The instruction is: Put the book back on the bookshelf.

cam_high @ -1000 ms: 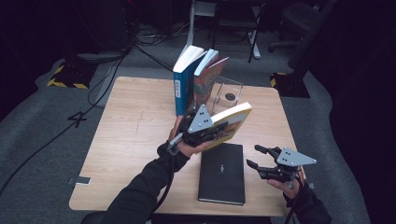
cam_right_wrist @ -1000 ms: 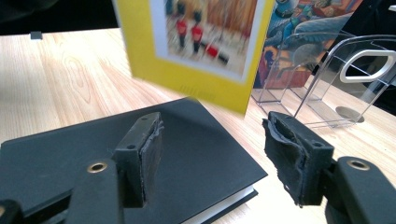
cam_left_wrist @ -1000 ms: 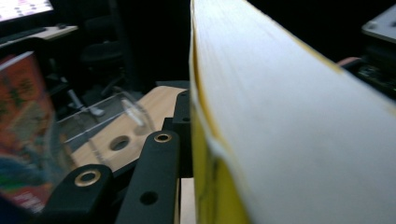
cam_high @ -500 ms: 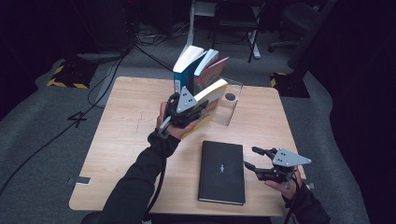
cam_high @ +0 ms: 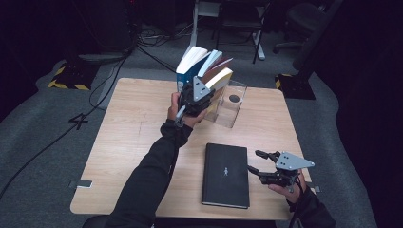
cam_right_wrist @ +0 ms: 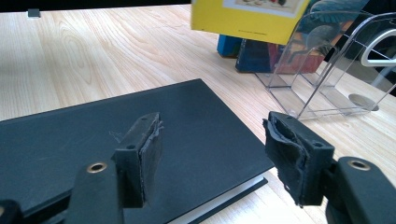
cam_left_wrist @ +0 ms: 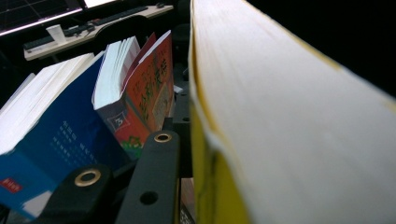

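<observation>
Two leaning books, blue (cam_high: 187,71) and red (cam_high: 219,66), far on the wooden table (cam_high: 128,137), left gripper (cam_high: 198,95) clamping a yellow paperback (cam_high: 222,78) beside them, clear plastic stand (cam_high: 230,104), black hardcover (cam_high: 226,175) near, right gripper (cam_high: 261,164) open over its edge.

The yellow book (cam_left_wrist: 280,116) hides the left claw's far jaw (frame cuts its cover).

The yellow book (cam_high: 219,79) was thick, with a yellow cover and cream page edges. It was held tilted above the counter (cam_high: 128,133), its upper end leaning against the red book (cam_high: 222,64) in the clear stand (cam_high: 233,105).
</observation>
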The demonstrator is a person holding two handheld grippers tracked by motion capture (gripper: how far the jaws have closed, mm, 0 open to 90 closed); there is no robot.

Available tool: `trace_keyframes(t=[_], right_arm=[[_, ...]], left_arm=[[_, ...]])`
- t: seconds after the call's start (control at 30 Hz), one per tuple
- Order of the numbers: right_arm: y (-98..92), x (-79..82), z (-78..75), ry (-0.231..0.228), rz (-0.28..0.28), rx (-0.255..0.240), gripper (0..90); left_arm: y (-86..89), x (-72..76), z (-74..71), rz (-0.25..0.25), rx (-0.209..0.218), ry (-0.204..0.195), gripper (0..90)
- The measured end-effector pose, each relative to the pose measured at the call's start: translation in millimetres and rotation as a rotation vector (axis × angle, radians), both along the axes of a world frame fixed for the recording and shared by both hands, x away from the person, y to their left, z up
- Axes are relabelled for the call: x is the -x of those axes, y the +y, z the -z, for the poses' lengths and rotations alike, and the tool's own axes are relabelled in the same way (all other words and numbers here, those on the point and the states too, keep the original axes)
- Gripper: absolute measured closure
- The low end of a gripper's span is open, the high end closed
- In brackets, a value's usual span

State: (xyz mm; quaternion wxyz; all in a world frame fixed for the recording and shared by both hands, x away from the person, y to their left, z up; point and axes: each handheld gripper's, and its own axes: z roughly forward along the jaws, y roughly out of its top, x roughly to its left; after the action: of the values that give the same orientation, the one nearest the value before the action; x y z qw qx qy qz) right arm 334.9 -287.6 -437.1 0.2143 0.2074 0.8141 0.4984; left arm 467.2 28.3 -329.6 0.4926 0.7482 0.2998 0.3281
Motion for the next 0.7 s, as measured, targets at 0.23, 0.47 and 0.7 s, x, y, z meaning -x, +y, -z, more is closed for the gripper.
trace_keyframes(t=[0.23, 0.47, 0.7], right_arm=[[2.0, 0.3, 1.3, 0.000, -0.006, 0.008, 37.5], [3.9, 1.4, 2.6, -0.007, -0.006, 0.009, 37.8], [2.1, 1.5, 2.8, -0.010, 0.000, 0.005, 37.9]], left_arm=[[-14.4, -22.6, 1.0, -0.025, 0.012, 0.007, 74.8], [-23.4, -44.2, 4.0, -0.046, 0.038, 0.031, 74.8], [-36.5, -61.9, 8.2, -0.079, 0.086, 0.046, 74.8]])
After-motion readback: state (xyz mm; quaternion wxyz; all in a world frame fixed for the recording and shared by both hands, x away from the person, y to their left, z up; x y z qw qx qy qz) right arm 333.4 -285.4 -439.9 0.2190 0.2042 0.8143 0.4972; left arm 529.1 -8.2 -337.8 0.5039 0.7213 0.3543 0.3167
